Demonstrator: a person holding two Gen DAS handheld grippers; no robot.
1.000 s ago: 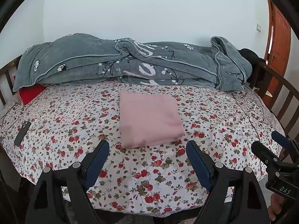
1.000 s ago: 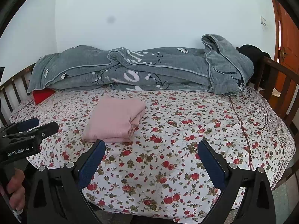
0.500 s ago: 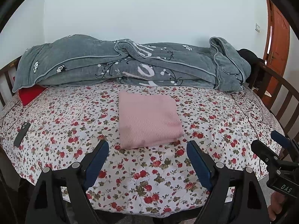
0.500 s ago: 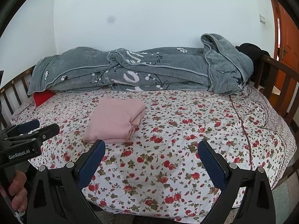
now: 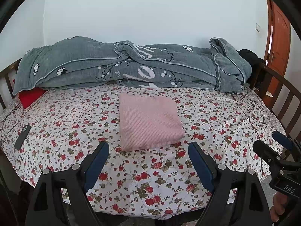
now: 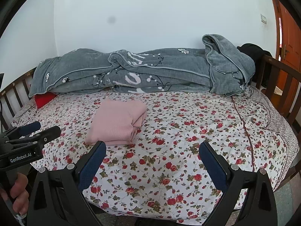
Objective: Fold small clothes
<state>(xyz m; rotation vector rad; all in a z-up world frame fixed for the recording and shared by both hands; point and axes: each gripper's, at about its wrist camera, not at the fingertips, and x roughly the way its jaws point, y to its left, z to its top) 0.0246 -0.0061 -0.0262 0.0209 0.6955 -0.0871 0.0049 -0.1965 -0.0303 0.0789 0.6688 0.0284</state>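
A pink garment [image 5: 148, 120] lies folded into a neat rectangle on the floral bed sheet [image 5: 150, 169]; in the right wrist view it [image 6: 116, 122] shows stacked folded layers on its right side. My left gripper [image 5: 148, 154] is open and empty, held back from the garment's near edge. My right gripper [image 6: 152, 156] is open and empty, to the right of the garment and apart from it. Each gripper shows at the edge of the other's view: the right one [image 5: 272, 146], the left one [image 6: 39, 130].
A rumpled grey blanket [image 5: 131, 67] fills the back of the bed. A red cushion [image 5: 31, 97] peeks out at back left. A dark phone [image 5: 22, 136] lies on the left of the sheet. Wooden rails [image 5: 278, 94] border the bed; an orange door [image 5: 278, 43] stands at right.
Both grippers have drawn back and dropped slightly, so the bed sits a little higher in view. The folded garment has not moved.
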